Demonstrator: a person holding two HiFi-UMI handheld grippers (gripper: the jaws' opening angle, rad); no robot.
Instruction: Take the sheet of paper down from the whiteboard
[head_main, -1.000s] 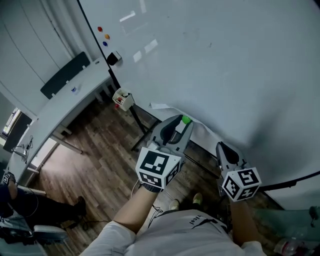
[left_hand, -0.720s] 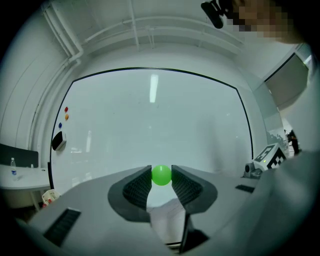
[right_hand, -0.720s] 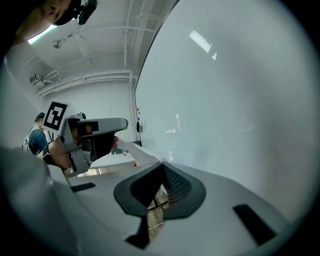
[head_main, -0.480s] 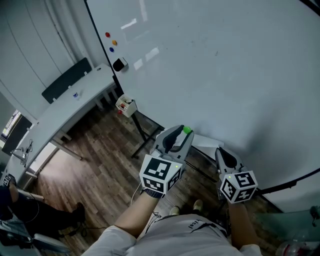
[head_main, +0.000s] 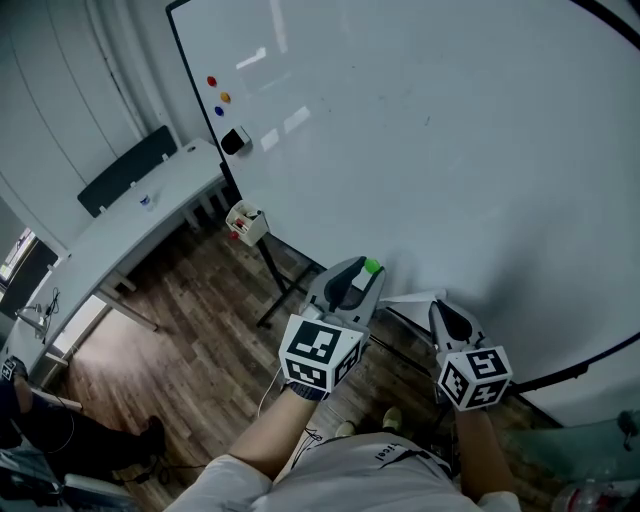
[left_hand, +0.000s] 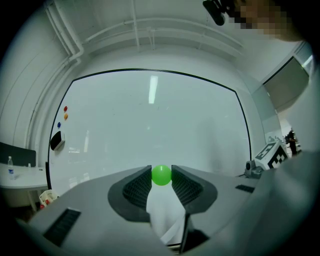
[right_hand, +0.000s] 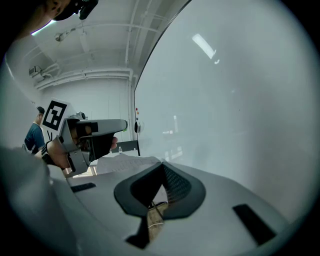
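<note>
The whiteboard (head_main: 420, 130) fills the upper right of the head view. My left gripper (head_main: 368, 272) is shut on a green ball magnet (head_main: 372, 267), which sits between its jaws in the left gripper view (left_hand: 161, 175). My right gripper (head_main: 437, 308) is shut on the edge of the white sheet of paper (head_main: 408, 298). The sheet stretches left from the right gripper's jaws toward the left gripper (right_hand: 92, 132) in the right gripper view, where the paper (right_hand: 125, 163) lies nearly flat. Both grippers hover low in front of the board.
Red, orange and blue magnets (head_main: 212, 81) and a black eraser (head_main: 233, 140) stick at the board's upper left. A small marker holder (head_main: 245, 218) hangs by the board's stand leg (head_main: 275, 285). A long white table (head_main: 130, 230) runs at left over wooden floor.
Less of the sheet shows: a second ago it lay spread under the left gripper, now only a narrow strip runs between the grippers. Both grippers sit a little lower in the head view.
</note>
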